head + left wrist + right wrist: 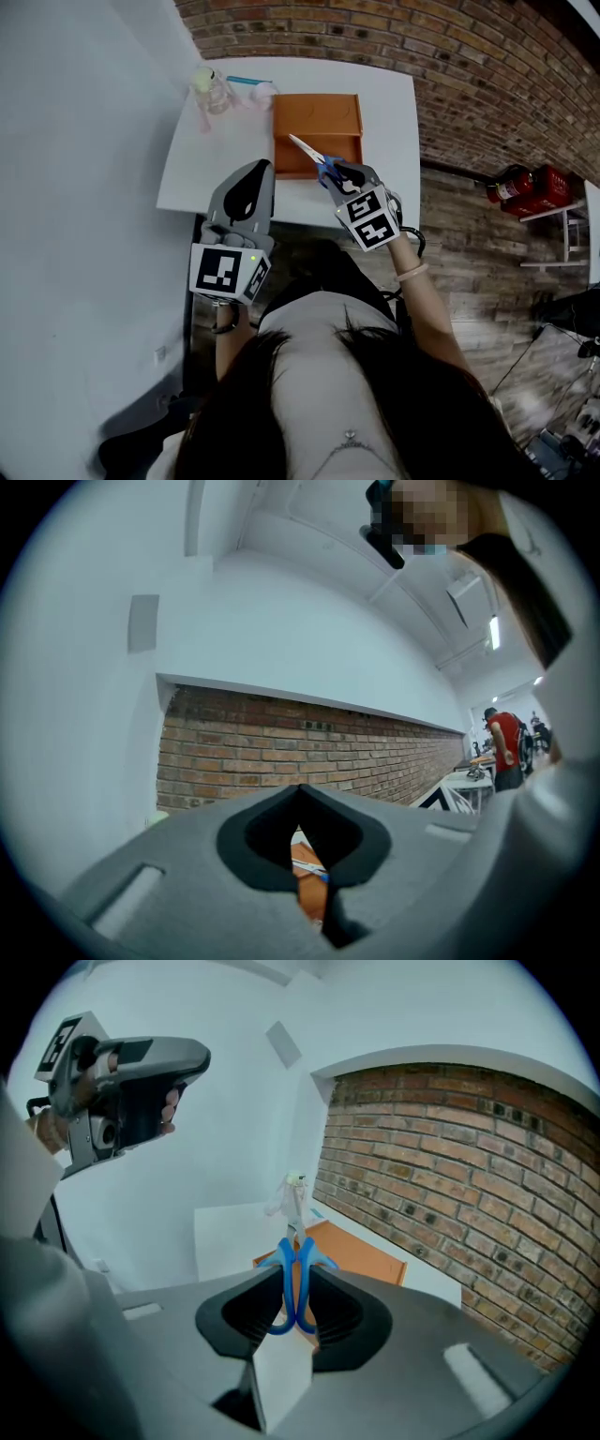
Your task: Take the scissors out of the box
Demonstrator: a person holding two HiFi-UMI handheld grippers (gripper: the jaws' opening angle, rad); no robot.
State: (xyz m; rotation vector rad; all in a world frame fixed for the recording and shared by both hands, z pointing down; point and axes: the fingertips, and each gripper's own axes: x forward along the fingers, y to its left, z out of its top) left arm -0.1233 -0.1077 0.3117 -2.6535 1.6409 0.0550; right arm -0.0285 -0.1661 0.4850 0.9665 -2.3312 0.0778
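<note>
The scissors (pixel 307 152), with blue handles and steel blades, hang in the air over the near edge of the orange box (pixel 317 120). My right gripper (pixel 339 174) is shut on the handles and the blades point away towards the box. In the right gripper view the scissors (pixel 294 1274) stand upright between the pads, with the orange box (pixel 361 1252) beyond them. My left gripper (pixel 255 171) hovers level left of the box, over the table's near edge, shut with nothing in it. The same left gripper (pixel 131 1082) shows at upper left in the right gripper view.
The box sits on a white table (pixel 216 159) against a brick wall (pixel 450 66). A clear plastic bottle (pixel 214 91) and a blue-and-pink item (pixel 253 86) lie at the table's far left. Red fire extinguishers (pixel 525 186) stand on the floor at the right.
</note>
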